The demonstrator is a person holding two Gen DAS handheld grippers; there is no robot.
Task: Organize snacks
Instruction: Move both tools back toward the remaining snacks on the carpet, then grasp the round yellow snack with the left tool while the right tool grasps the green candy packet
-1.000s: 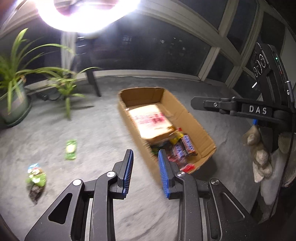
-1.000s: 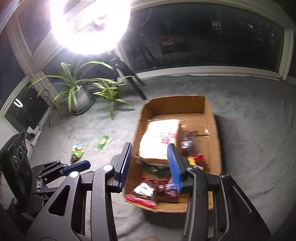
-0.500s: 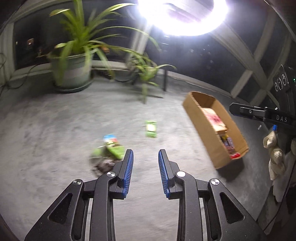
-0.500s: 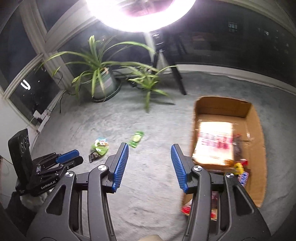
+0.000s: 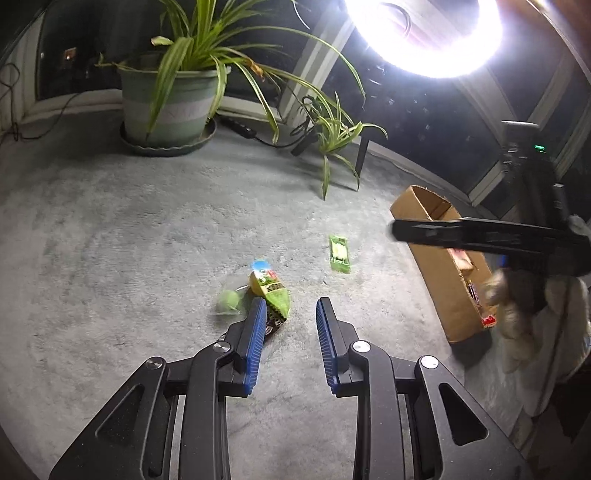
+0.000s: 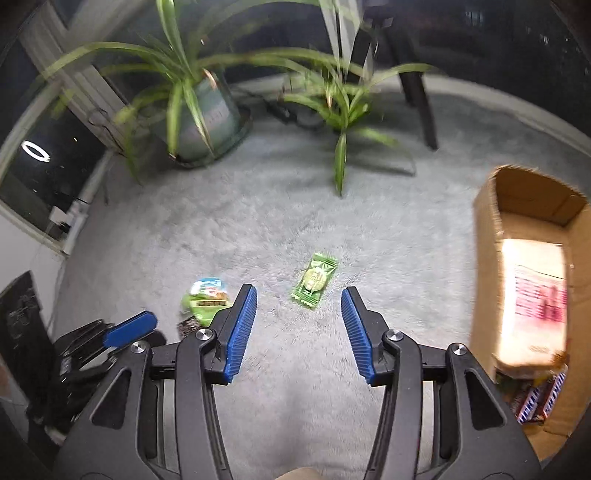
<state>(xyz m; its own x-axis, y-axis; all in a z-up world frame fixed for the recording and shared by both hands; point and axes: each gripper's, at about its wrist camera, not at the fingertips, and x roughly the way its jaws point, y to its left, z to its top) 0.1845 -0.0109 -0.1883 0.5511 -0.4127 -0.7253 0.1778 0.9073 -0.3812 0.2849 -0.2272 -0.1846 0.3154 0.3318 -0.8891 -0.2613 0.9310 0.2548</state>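
One dark packet (image 5: pixel 272 320) half behind left fingers (image 5: pixel 255 334)

A glaring ring light (image 5: pixel 424 33) blows out the dim left view; the right view is motion-blurred.

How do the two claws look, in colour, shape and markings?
Both the left claw and the right claw have black angular frames with cut-outs and silver pivot bolts. Each finger ends in a ribbed blue pad. No markings are readable now; no cables or sleeves show.
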